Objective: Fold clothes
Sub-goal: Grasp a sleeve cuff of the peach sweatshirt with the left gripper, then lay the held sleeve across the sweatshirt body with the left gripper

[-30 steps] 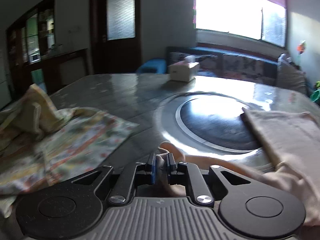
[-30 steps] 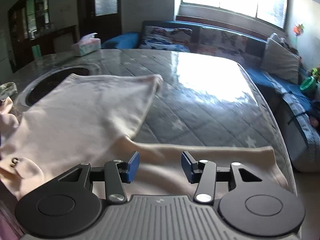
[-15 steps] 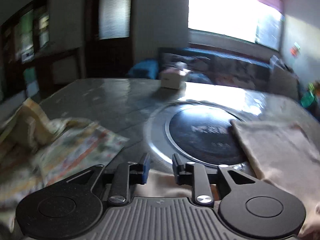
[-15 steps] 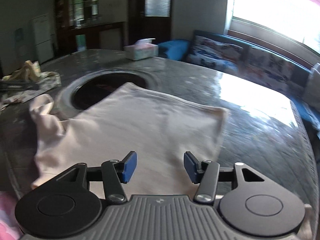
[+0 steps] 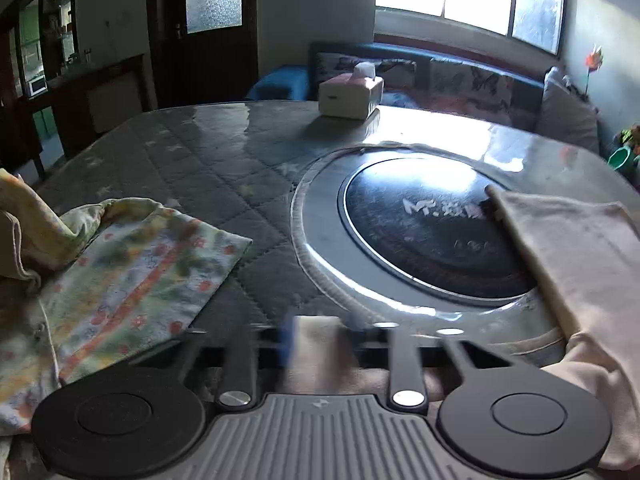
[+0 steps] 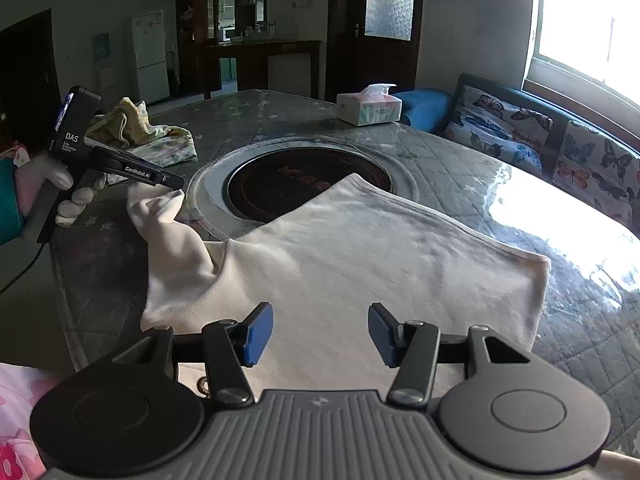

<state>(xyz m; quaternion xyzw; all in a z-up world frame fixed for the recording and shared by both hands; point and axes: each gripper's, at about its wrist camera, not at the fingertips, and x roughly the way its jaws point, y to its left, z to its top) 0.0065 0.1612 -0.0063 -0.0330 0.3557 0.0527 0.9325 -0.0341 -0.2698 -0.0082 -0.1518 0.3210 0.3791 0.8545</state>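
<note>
A cream shirt (image 6: pixel 360 264) lies spread on the quilted table, partly over the round hotplate; it also shows in the left wrist view (image 5: pixel 580 264). One sleeve (image 6: pixel 160 208) is raised at the left. My left gripper (image 5: pixel 318 338) is open and blurred, with sleeve cloth between its jaws; in the right wrist view its tip (image 6: pixel 176 184) touches the sleeve end. My right gripper (image 6: pixel 320 336) is open and empty, low over the shirt's near part.
A floral garment (image 5: pixel 120 280) lies crumpled at the table's left. A round black hotplate (image 5: pixel 420 236) is set into the table. A tissue box (image 5: pixel 352 94) stands at the far edge. A sofa (image 6: pixel 540 132) runs along the window wall.
My left gripper, shut on the sleeve a second ago, has opened. My right gripper has swung left, from the shirt's hem edge to over its body, staying open.
</note>
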